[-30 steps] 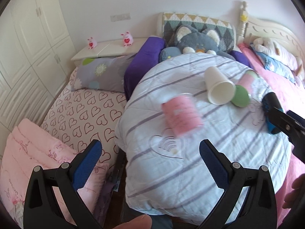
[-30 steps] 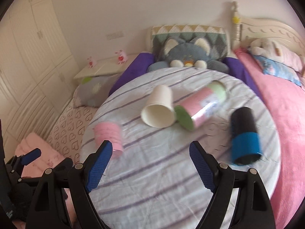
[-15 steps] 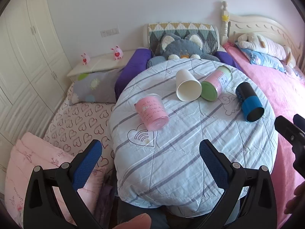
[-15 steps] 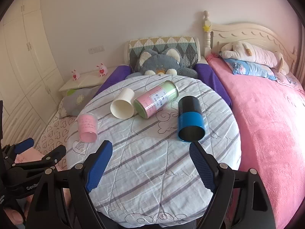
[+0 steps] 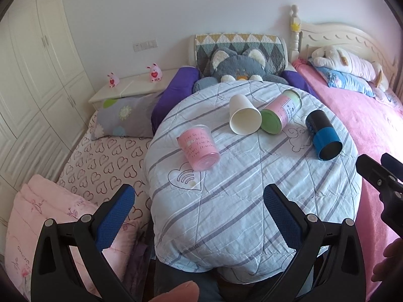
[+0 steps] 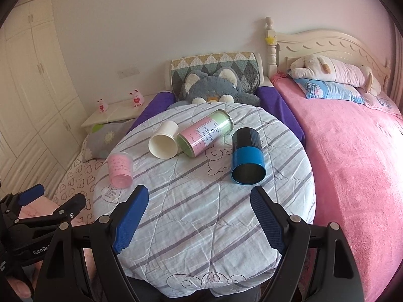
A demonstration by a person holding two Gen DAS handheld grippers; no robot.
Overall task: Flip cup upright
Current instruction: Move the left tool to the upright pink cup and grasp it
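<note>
Now the striped round table (image 5: 226,201) is sitting farther from both cameras than a second ago. Both the left gripper (image 5: 199,214) and right gripper (image 6: 199,214) are gaping wide, holding nothing. At ten o'clock on the table, the pink cup (image 5: 199,149) is lying tipped, no longer blurred.

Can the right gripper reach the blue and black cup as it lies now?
Probably yes. The right gripper is open and empty, and the blue and black cup lies on its side just ahead, apart from the pink and green can. Nothing stands between.
</note>
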